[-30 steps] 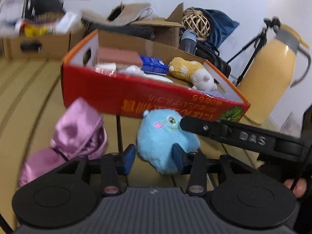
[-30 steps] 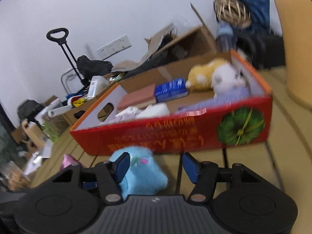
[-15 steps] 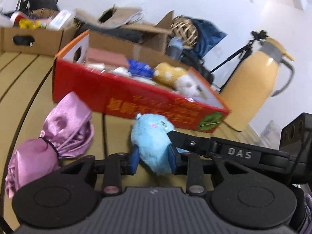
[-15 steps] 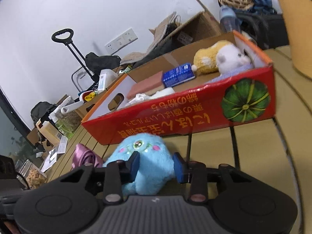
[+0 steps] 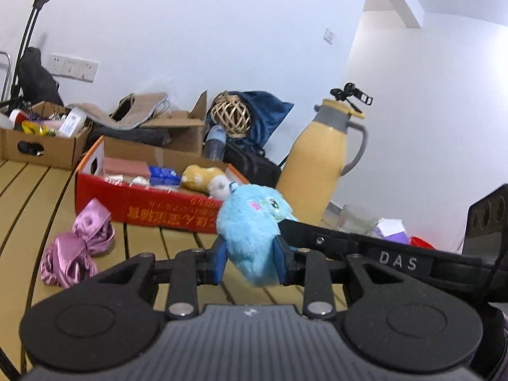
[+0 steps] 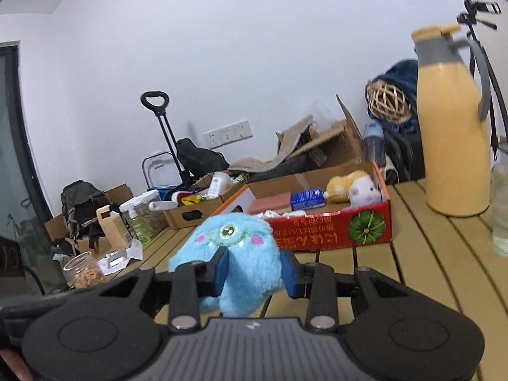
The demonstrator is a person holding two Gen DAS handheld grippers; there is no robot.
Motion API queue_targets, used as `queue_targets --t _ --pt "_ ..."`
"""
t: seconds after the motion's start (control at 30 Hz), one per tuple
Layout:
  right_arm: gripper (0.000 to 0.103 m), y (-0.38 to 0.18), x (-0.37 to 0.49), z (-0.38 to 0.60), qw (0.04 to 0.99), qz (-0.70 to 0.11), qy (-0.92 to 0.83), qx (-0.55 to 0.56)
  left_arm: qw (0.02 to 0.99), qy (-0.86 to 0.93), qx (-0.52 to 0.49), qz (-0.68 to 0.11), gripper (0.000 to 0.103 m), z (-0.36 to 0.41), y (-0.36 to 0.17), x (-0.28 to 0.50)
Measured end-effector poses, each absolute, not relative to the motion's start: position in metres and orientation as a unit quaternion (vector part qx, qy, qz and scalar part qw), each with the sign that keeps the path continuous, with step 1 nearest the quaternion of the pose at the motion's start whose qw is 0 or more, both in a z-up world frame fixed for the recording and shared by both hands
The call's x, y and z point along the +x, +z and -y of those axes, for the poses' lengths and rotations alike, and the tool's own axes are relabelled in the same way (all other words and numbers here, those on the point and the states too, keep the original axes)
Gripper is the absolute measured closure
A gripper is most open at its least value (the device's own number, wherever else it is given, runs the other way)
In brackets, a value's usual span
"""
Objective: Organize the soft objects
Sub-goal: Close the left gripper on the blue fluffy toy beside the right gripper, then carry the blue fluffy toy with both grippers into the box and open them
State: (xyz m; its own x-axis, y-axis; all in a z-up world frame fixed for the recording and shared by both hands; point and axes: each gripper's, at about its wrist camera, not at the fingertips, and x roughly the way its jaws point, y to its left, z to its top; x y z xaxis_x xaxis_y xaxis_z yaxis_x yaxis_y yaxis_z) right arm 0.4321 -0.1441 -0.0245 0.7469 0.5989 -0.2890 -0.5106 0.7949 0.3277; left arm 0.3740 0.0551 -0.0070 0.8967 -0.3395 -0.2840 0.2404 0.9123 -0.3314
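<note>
Left wrist view has the blue plush monster [image 5: 250,231] squeezed between the blue pads of the left gripper [image 5: 250,258], its fur bulging above and below the jaws, clear of the table [image 5: 28,203]. The right wrist view shows the right gripper [image 6: 254,268] pinching the same toy [image 6: 236,250] from another side, jaws narrowed onto it.

Ahead of both sets of jaws, beyond the toy, stands the red box [image 5: 165,211], which I judge to be where the toy should go. To do the carry well, both grips should stay firm and level with each other so the soft body is not twisted or pulled apart. The toy should clear the near wall of the box before it comes down, and one grip should let go before the other.

Counted: one blue monster held; one yellow-and-white plush [image 6: 352,185] in the box, though it may be two toys pressed together; one pink satin cloth [image 5: 77,247] on the table to the left of the left jaws; one yellow thermos [image 5: 320,162] to the right beyond the box.
</note>
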Motion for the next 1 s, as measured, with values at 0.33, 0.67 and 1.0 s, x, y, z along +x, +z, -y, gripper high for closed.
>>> queue_targets --t 0.33,0.67,1.0 --pt "0.069 0.019 0.543 0.152 0.916 -0.223 0.293 0.158 0.955 -0.159 -0.143 -0.207 0.073 -0.061 0.047 0.506" --pt "0.070 -0.005 0.725 0.112 0.908 -0.309 0.249 0.133 0.919 -0.137 -0.212 -0.303 0.073 -0.093 -0.002 0.679" --pt "0.095 -0.067 0.766 0.076 0.915 -0.348 0.206 0.014 0.916 -0.100 -0.139 -0.364 0.074 -0.082 -0.054 0.708"
